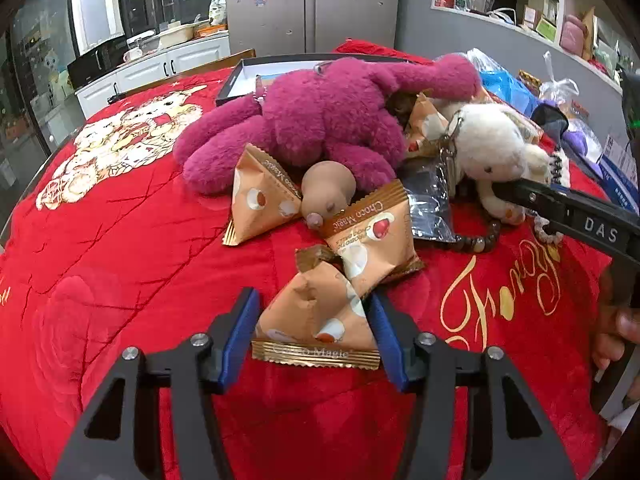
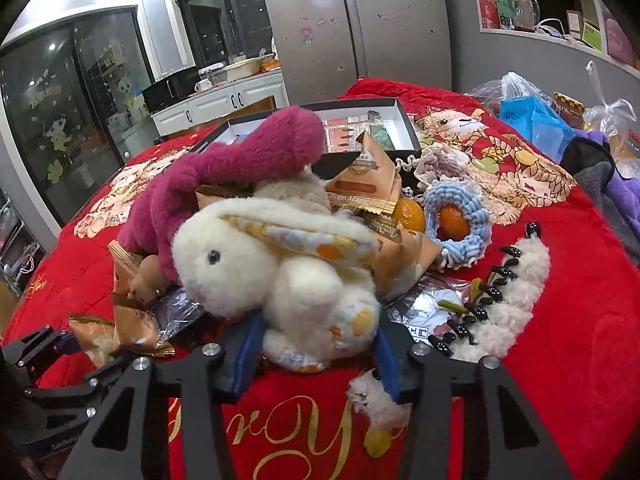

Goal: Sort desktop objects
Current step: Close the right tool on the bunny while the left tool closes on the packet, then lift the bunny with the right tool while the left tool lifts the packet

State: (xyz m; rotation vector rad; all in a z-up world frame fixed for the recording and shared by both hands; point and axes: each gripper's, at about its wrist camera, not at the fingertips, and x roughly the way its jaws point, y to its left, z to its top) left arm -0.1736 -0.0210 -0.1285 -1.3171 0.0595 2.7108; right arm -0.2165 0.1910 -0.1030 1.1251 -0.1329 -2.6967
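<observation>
The left gripper (image 1: 314, 330) has its two blue pads (image 1: 239, 340) on both sides of an orange snack packet (image 1: 320, 316); the pads touch its edges, so it grasps the packet, which lies on the red cloth (image 1: 120, 280). Just ahead of the fingers a second snack packet (image 1: 372, 232) leans on the first one. To the front left lies a third packet (image 1: 260, 200), and between them a small brown figure (image 1: 326, 192). Behind these lies the magenta plush toy (image 1: 320, 120).

The right gripper (image 2: 316, 344) closes on the lower body of the white plush rabbit (image 2: 280, 272), one blue pad (image 2: 250, 348) on each side. To the right of the fingers lies a fluffy white hair clip (image 2: 516, 292). Farther ahead on the right, an orange (image 2: 452, 220) sits in a blue knitted ring (image 2: 460, 216), and an open black box (image 2: 404, 120) stands behind.
</observation>
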